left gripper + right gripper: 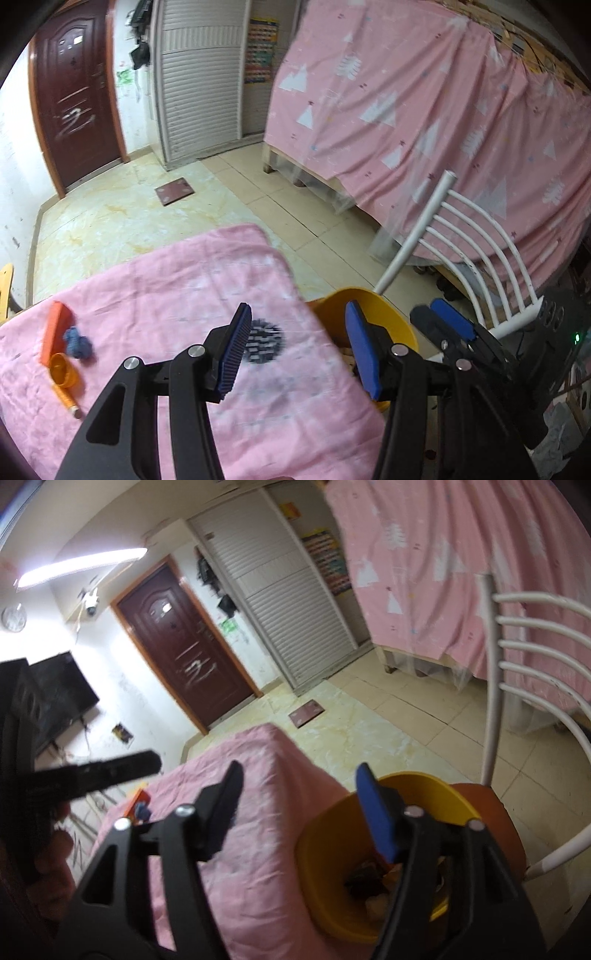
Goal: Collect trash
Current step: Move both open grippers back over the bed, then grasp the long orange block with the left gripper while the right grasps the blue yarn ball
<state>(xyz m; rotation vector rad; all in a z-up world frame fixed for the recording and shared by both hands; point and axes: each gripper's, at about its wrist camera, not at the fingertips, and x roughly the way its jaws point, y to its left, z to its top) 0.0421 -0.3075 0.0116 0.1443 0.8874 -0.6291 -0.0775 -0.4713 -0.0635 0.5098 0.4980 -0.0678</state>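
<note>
Pink-clothed table (177,280), orange block (55,332), blue scrap (78,344), orange cup (63,370)

The left gripper (299,345) was held with its blue-padded fingers (232,354) spread wide and nothing between them. The right gripper (301,808) was likewise spread wide and bare, held just to the right of the left one

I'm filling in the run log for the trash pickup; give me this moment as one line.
left gripper: open, empty, over pink cloth | right gripper: open, empty, by yellow bin | orange scraps on cloth
</note>
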